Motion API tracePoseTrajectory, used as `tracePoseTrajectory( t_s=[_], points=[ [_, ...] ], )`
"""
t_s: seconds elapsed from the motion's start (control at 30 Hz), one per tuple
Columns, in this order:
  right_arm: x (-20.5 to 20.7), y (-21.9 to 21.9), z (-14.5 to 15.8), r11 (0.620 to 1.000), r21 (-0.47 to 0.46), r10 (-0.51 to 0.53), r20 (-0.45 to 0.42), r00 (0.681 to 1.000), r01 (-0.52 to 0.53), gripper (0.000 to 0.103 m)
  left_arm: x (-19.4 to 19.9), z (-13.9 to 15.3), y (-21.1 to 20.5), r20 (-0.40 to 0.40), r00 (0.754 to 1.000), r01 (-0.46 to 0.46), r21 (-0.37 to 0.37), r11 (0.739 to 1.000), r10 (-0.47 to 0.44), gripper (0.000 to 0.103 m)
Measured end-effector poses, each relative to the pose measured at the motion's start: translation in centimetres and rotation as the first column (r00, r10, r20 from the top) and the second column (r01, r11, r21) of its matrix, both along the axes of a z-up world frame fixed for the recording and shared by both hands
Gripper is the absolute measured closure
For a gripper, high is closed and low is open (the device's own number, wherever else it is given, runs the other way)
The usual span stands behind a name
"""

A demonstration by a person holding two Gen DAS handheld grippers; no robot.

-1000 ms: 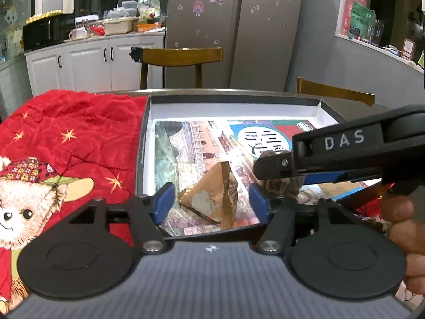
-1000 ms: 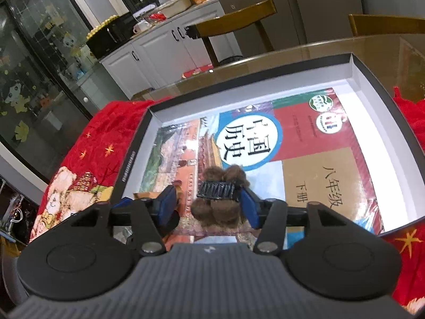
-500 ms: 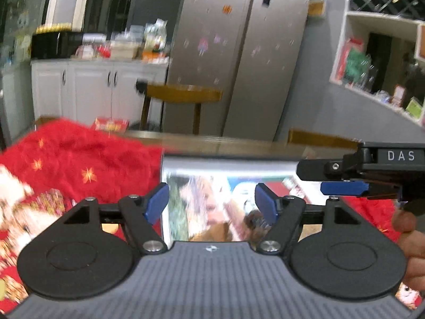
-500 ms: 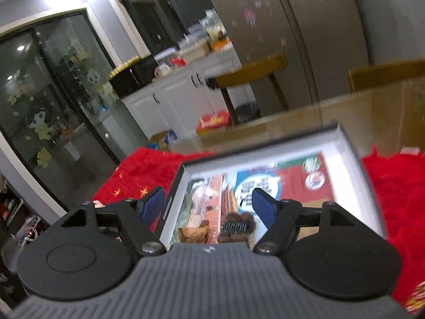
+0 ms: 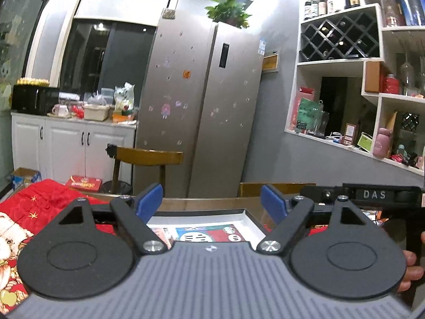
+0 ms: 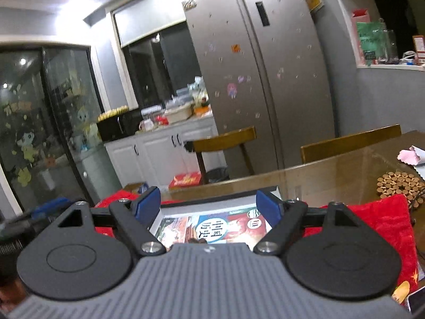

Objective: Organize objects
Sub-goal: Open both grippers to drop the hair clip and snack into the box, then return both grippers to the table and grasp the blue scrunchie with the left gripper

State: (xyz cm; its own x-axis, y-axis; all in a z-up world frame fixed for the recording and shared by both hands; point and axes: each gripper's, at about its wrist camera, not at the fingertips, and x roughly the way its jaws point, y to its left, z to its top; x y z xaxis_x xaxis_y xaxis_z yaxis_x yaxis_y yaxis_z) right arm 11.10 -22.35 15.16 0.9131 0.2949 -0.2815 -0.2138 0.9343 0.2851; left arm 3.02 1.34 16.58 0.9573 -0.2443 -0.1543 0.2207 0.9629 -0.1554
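The room fills most of both views: a steel fridge (image 5: 202,111) stands behind the table (image 6: 332,175), with white cabinets (image 5: 69,148) to its left and wall shelves (image 5: 353,61) to its right. A wooden chair (image 5: 148,156) sits at the table's far edge. On the table lies a red blanket (image 5: 39,202), and on the blanket rests an open box (image 5: 248,216) with white inner walls. A printed book (image 6: 212,226) lies flat on the box's floor and covers most of what shows of it. At the table's far right corner sits a round trivet of wooden discs (image 6: 398,183).

The left gripper (image 5: 212,204) points almost level over the box's near edge, its jaws spreading with nothing between them. The right gripper (image 6: 209,204) stands beside it, likewise widening and empty; a hand (image 5: 411,265) shows at its handle in the left view. A small dark shape peeks above the right gripper's body, low against the book, too hidden to name.

Both claws look released, so a placing step into the box seems finished. The next move calls for finding whatever loose object is left outside the box, which neither view shows now, then tipping a gripper down over it with the jaws wide before closing.
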Motion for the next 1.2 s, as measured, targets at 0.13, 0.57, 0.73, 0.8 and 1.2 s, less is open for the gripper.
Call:
tracePoseTrajectory(
  t_s=[0.13,0.57,0.73,0.8,1.2],
  points=[
    [-0.7,-0.9,-1.3,0.997,0.073,-0.035,0.039,0.999,0.033,0.013,-0.9,-1.1,-3.4,-0.027,0.999,0.038,0.053,0.998,-0.037,0.018],
    [-0.3,-2.1,-8.6,0.996,0.043,-0.078,-0.050,0.996,0.080,0.013,-1.4,-7.8,-4.7,-0.125,0.991,0.048,0.046,0.998,-0.041,0.018],
    [0.5,-2.2,-11.2,0.987,0.019,-0.158,-0.087,0.984,0.161,0.013,-0.5,-12.4,-5.0,-0.242,0.970,0.037,0.035,0.999,-0.028,0.018],
    [0.8,-2.2,-12.2,0.980,-0.025,-0.198,-0.078,0.977,0.197,0.013,0.1,-14.0,-5.7,-0.282,0.959,0.037,0.066,0.997,-0.017,0.018],
    [2.3,-1.6,-15.0,0.994,-0.020,-0.113,-0.226,0.968,0.111,0.013,3.1,-17.4,-6.1,-0.407,0.913,0.070,0.120,0.990,-0.015,0.018]
  ],
)
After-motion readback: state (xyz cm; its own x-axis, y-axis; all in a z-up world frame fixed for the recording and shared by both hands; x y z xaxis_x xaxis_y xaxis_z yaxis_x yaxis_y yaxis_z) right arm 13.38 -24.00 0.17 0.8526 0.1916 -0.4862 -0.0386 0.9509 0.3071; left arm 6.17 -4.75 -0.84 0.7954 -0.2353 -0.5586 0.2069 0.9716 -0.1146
